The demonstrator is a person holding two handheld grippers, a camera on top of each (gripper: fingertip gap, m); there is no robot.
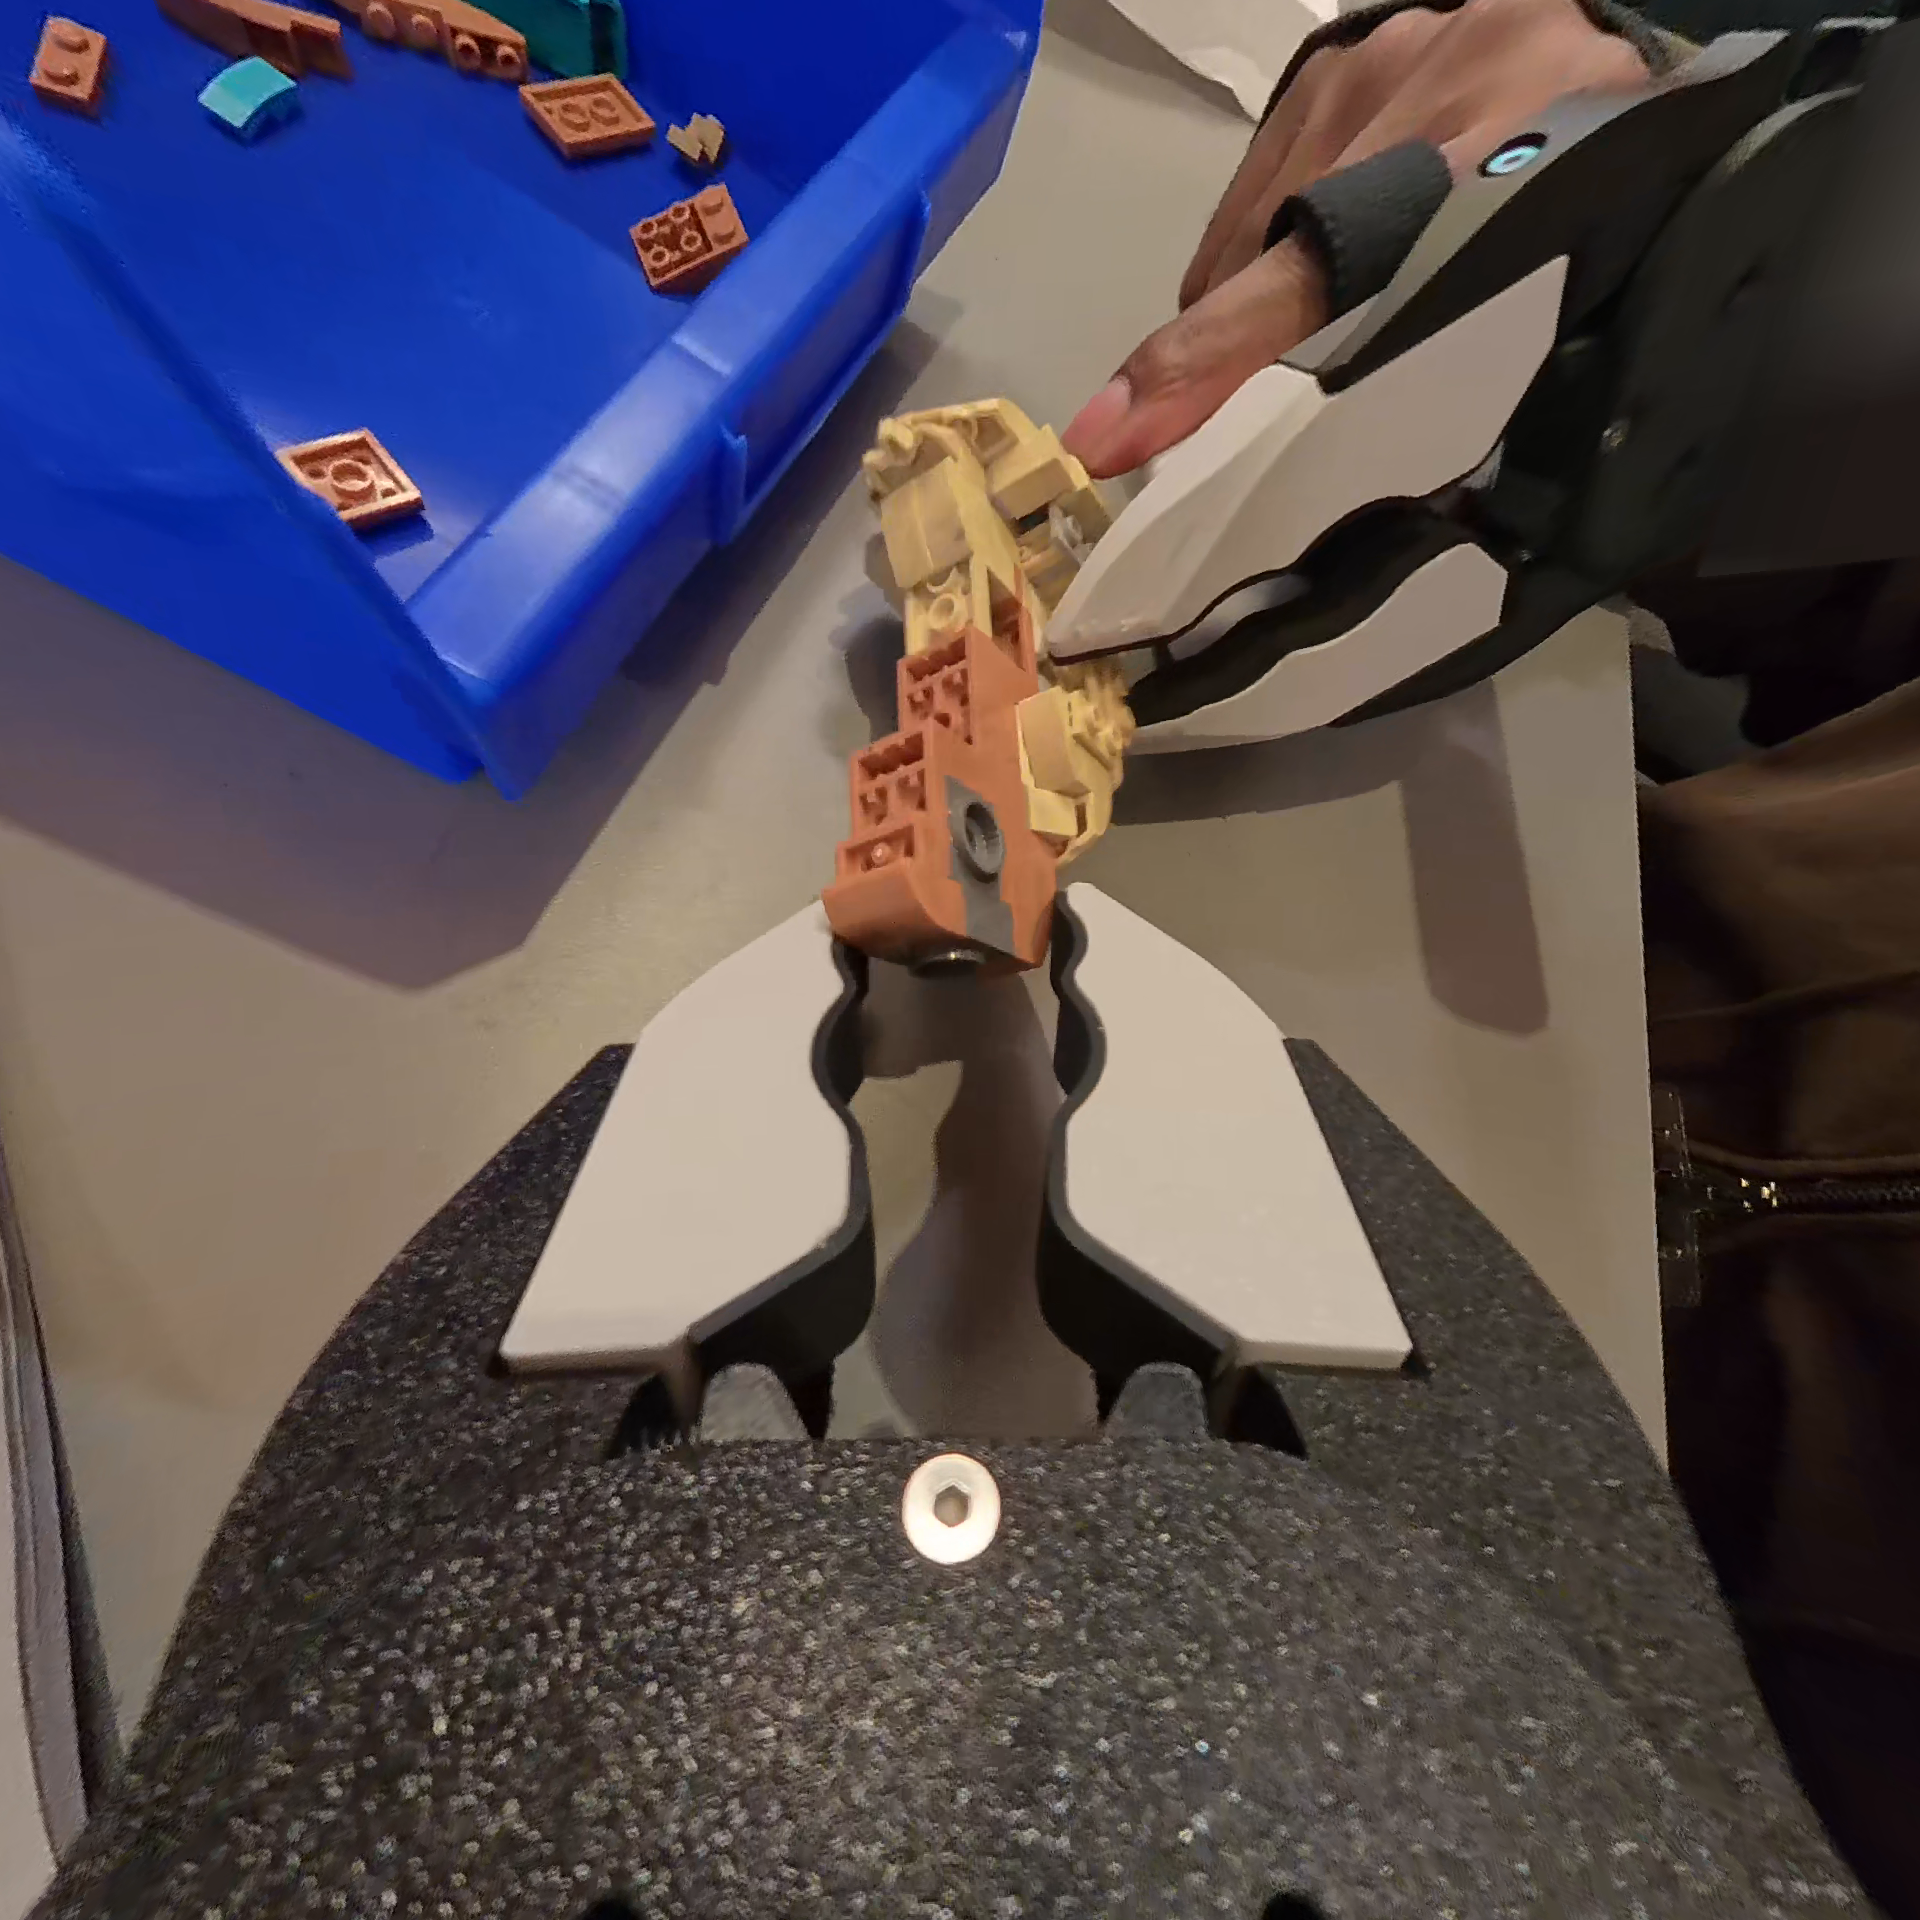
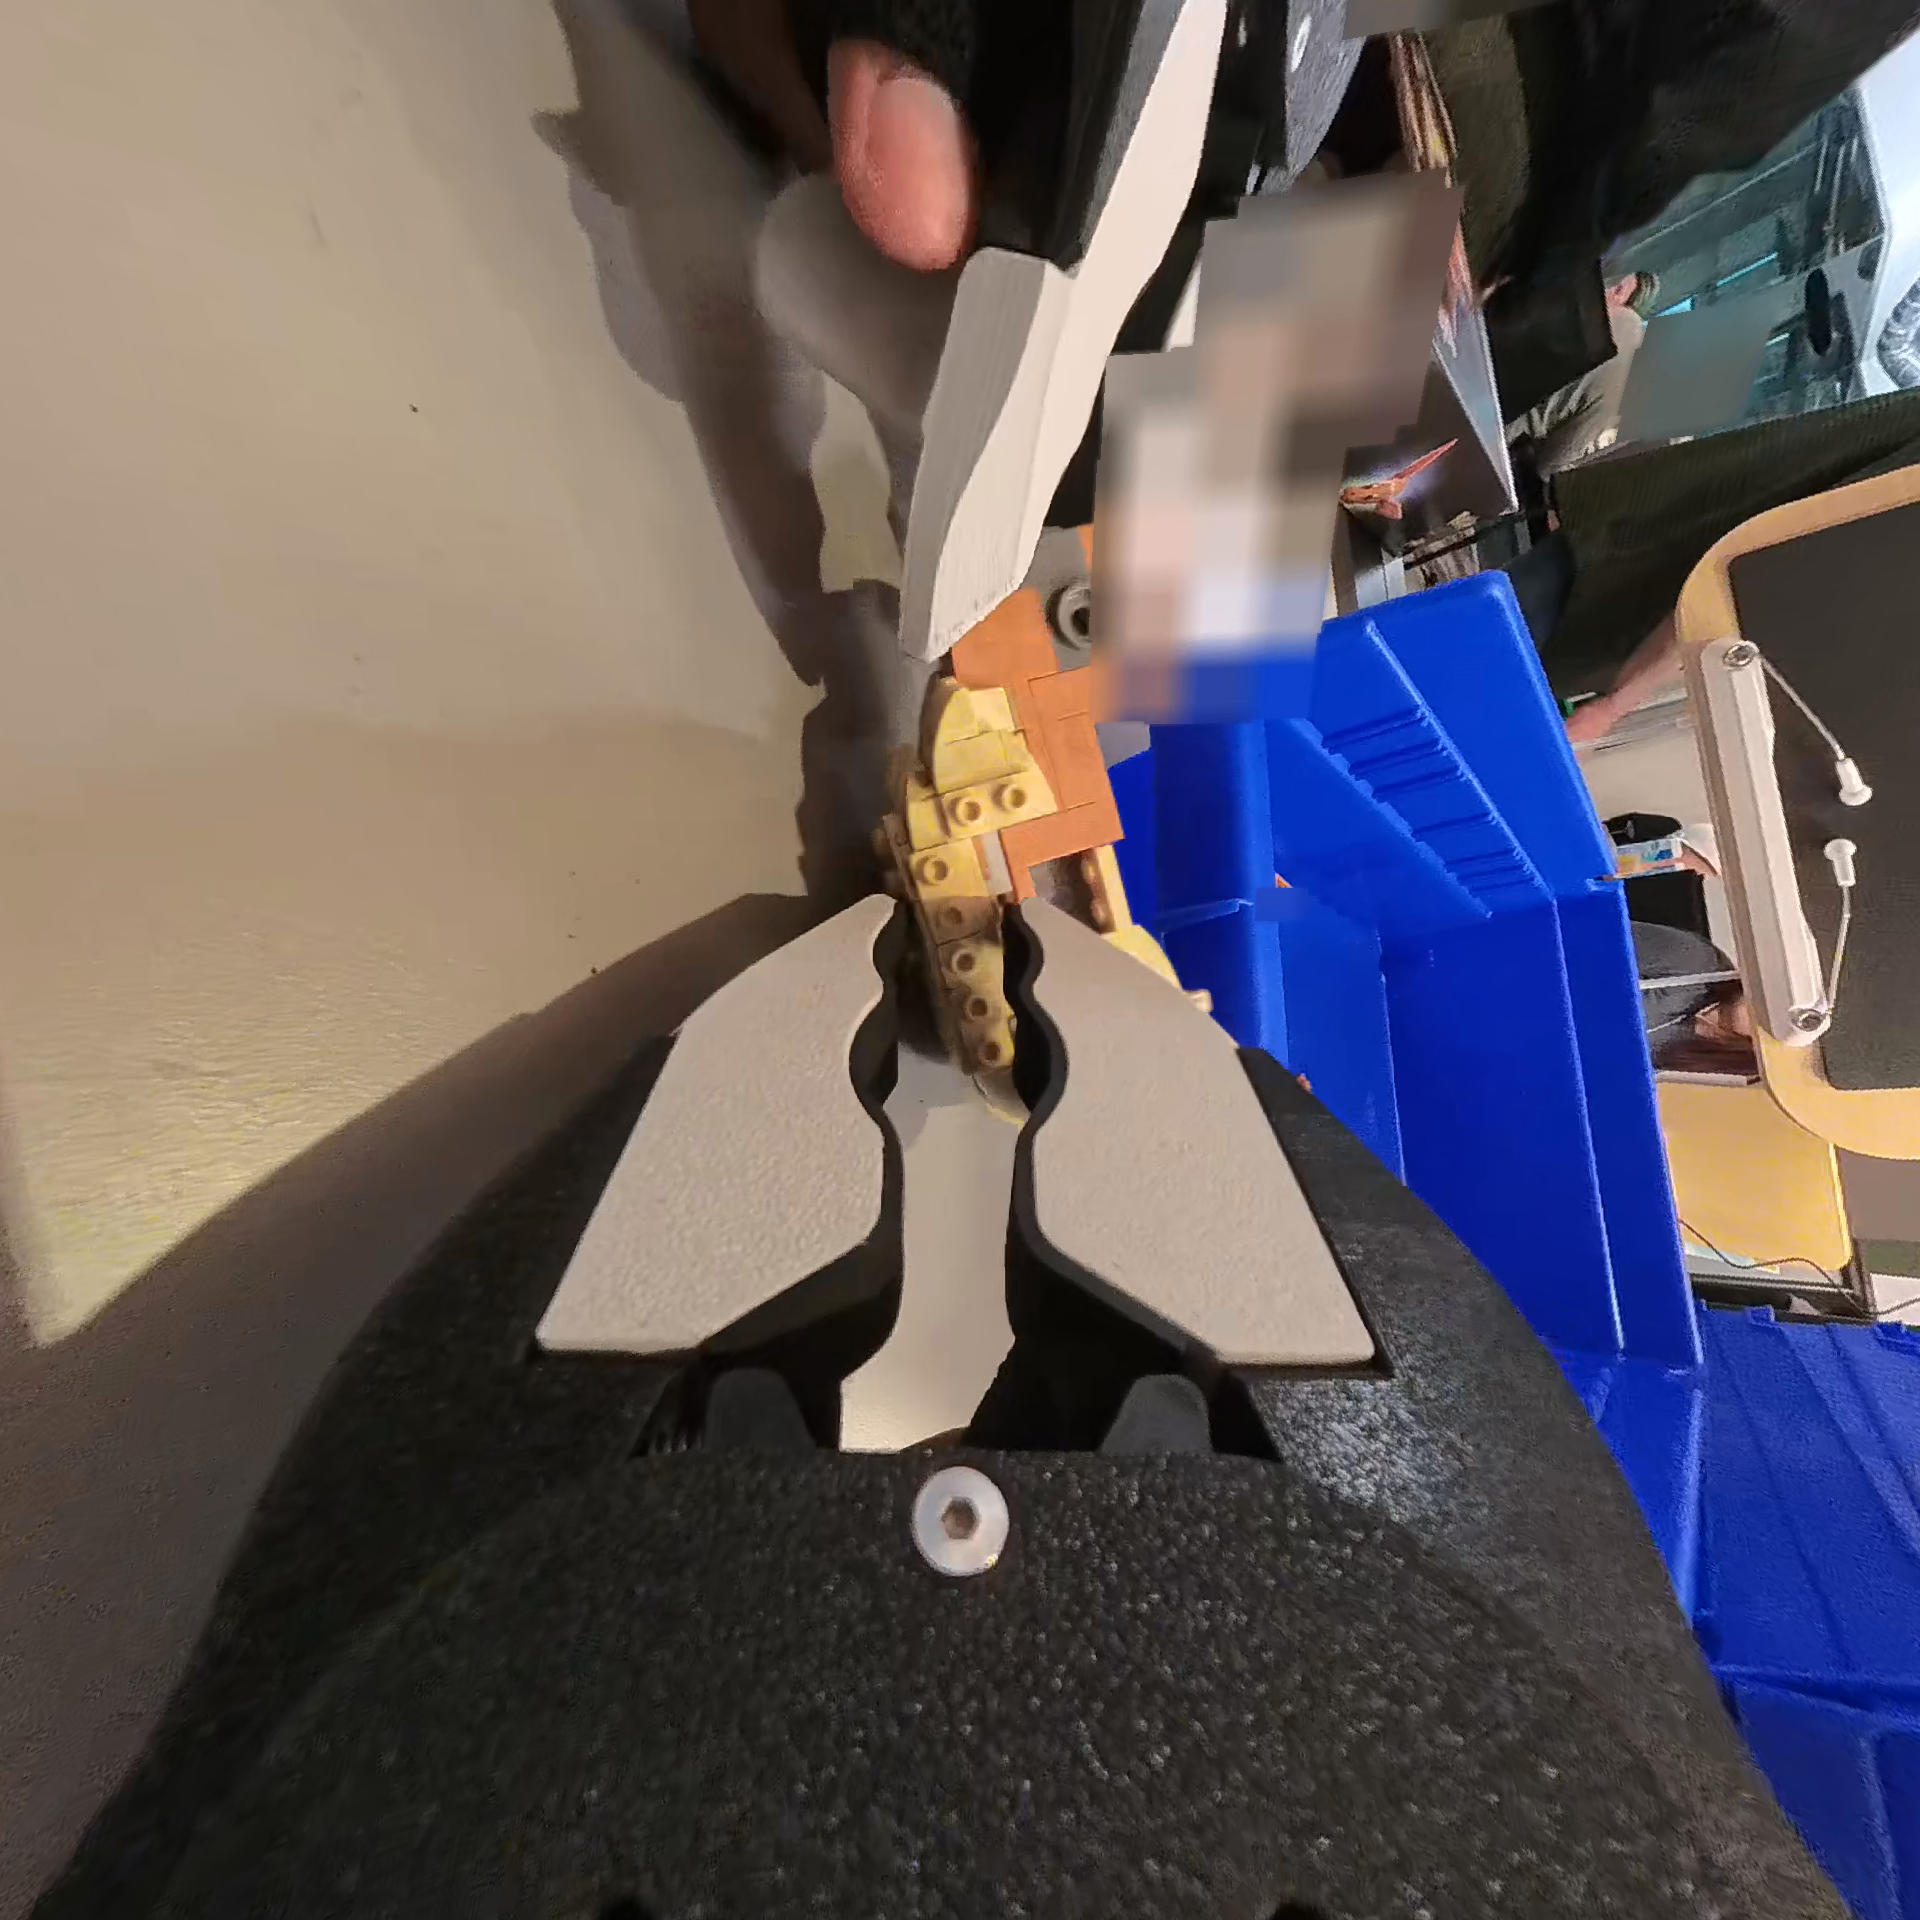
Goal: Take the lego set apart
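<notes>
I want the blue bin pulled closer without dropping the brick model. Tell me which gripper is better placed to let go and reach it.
Left, probably. The left gripper pinches only the tan and brown brick model's brown tip, beside the blue plastic bin; the right gripper clamps its tan body.

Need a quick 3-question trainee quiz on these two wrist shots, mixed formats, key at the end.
1. True or false: both tools grip the same brick model.
2. Which end does the left tool clamp? A) tan B) brown C) teal
3. Fill in: loose brown plates lie in the ___ bin.

Key:
1. True; the right tool is shut on the tan end, the left on the brown end.
2. B
3. blue
</notes>
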